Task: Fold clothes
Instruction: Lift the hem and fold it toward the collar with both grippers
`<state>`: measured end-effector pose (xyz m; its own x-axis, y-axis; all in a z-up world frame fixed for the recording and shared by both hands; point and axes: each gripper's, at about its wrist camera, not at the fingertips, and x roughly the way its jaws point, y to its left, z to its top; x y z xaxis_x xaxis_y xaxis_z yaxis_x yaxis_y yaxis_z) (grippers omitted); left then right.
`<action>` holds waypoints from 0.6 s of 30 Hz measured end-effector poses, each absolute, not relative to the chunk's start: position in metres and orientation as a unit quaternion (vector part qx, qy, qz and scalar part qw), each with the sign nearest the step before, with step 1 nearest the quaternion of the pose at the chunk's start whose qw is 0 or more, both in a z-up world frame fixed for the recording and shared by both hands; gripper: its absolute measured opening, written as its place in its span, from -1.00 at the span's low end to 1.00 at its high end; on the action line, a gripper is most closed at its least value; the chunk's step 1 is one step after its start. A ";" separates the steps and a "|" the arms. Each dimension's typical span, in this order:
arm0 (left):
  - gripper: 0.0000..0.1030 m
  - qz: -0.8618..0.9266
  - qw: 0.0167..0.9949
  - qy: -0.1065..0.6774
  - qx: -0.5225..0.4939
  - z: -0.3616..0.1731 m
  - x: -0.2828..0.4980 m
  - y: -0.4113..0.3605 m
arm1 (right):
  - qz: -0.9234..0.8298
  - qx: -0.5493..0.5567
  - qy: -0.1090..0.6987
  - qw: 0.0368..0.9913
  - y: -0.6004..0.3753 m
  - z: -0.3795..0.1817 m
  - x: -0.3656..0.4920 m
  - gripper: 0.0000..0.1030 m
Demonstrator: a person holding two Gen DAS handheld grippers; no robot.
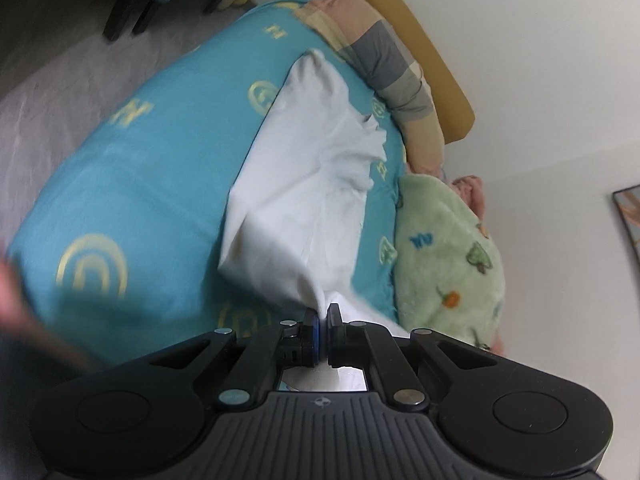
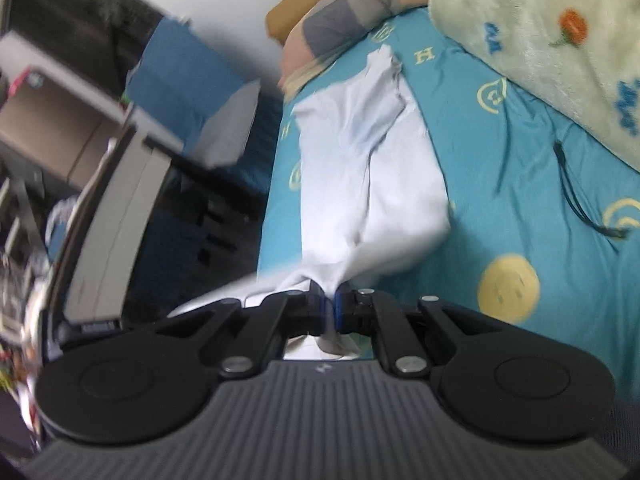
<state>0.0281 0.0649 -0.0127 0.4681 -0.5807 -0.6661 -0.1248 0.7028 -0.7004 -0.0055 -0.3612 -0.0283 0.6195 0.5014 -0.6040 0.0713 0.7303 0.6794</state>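
The left tool (image 1: 323, 314) has its two black fingers pinched on a bunched corner of a white garment (image 1: 304, 184), a thin, smooth woven cloth that fans out from the grip toward 12 o'clock. The cloth is drawn taut near the fingers, with soft creases radiating from the pinch, and it ends in a narrower crumpled part toward 1 o'clock. It lies along a bed sheet (image 1: 160, 168) of turquoise fabric printed with pale yellow letters and ring shapes.

The right tool (image 2: 329, 300) is likewise clamped on a gathered edge of the same white garment (image 2: 360, 168), whose far part rises toward 12 o'clock in a long, wrinkled, tube-like shape with a puckered end. The turquoise sheet (image 2: 520, 184) here carries round yellow smiley faces and shows a few long tension folds.

At 3 o'clock in the left wrist view sits a pale green fleece blanket (image 1: 448, 248), plush and fuzzy, with small printed figures; the right wrist view has it at 1 o'clock (image 2: 540, 32). Beyond the garment, at 1 o'clock in the left view, a rolled checked quilt (image 1: 384, 64) in grey, beige and pink lies against a mustard-yellow headboard (image 1: 432, 52) with a smooth flat face. A dark thin cord (image 2: 572, 188) lies on the sheet at 3 o'clock in the right view. Both views are softened by motion blur.
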 end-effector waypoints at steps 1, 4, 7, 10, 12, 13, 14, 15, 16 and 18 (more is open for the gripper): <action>-0.93 -0.144 0.790 0.488 -0.343 -0.011 0.043 0.060 | 0.120 0.351 0.412 0.832 -0.363 -0.030 0.009 -0.84; -0.93 -0.129 0.825 0.458 -0.304 -0.008 0.092 0.042 | 0.101 0.345 0.384 0.851 -0.359 -0.037 0.062 -0.84; -0.93 -0.120 0.858 0.421 -0.269 -0.015 0.137 0.022 | 0.084 0.338 0.370 0.861 -0.355 -0.054 0.117 -0.84; -0.93 -0.113 0.880 0.396 -0.238 -0.034 0.179 0.006 | 0.070 0.301 0.365 0.878 -0.350 -0.075 0.165 -0.84; -0.92 -0.108 0.893 0.385 -0.208 -0.050 0.204 -0.004 | 0.067 0.276 0.361 0.888 -0.348 -0.092 0.192 -0.83; -0.92 -0.105 0.898 0.380 -0.193 -0.059 0.215 -0.008 | 0.069 0.267 0.356 0.893 -0.346 -0.101 0.202 -0.83; -0.92 -0.102 0.903 0.377 -0.181 -0.068 0.225 -0.012 | 0.071 0.258 0.350 0.898 -0.345 -0.110 0.212 -0.83; -0.92 -0.099 0.906 0.374 -0.173 -0.079 0.233 -0.014 | 0.072 0.248 0.345 0.902 -0.344 -0.118 0.221 -0.83; -0.92 -0.095 0.908 0.373 -0.166 -0.089 0.238 -0.015 | 0.074 0.239 0.339 0.907 -0.343 -0.127 0.231 -0.83; -0.92 -0.085 0.911 0.374 -0.150 -0.109 0.249 -0.016 | 0.079 0.216 0.331 0.915 -0.337 -0.141 0.245 -0.83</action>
<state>0.2485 -0.0163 -0.1090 0.7061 -0.2665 -0.6560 0.0423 0.9407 -0.3366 0.2448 -0.3366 -0.1411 0.7690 0.2869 -0.5713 -0.0015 0.8944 0.4472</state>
